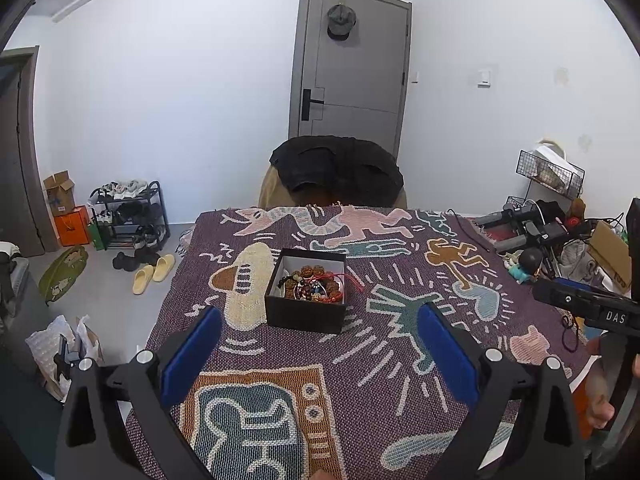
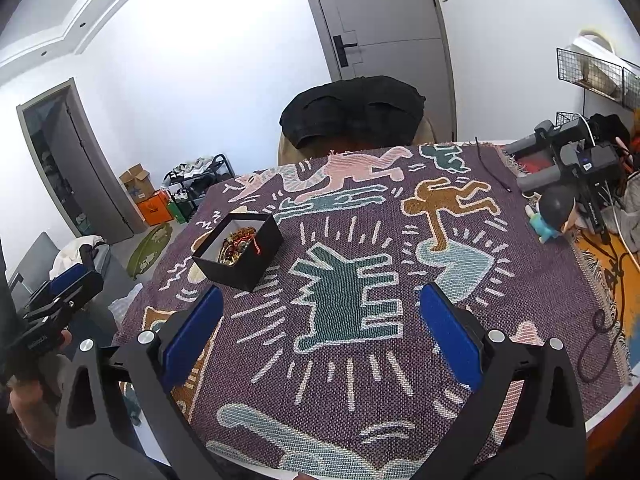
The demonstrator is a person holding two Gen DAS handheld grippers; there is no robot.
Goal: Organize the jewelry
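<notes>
Black box (image 1: 306, 294), open-topped and holding a heap of beaded bracelets (image 1: 316, 284) with a red cord, standing on the patterned woven cloth (image 1: 380, 360) that covers the table. The left gripper (image 1: 320, 354) hovers just short of the box, jaws spread wide and empty, the box lying ahead between its blue pads (image 1: 192, 356). The right gripper (image 2: 322, 332), likewise spread and empty, hangs over the cloth with the box ahead and to its left.

White walls (image 1: 180, 100) enclosed the room; a grey door (image 1: 352, 68) stood behind a chair (image 1: 336, 172) draped in dark cloth; a shoe rack (image 1: 130, 216) sat on the pale floor (image 1: 108, 300), beside what looked like cardboard boxes (image 1: 60, 192); a patterned cloth (image 1: 360, 360) covered the table.
</notes>
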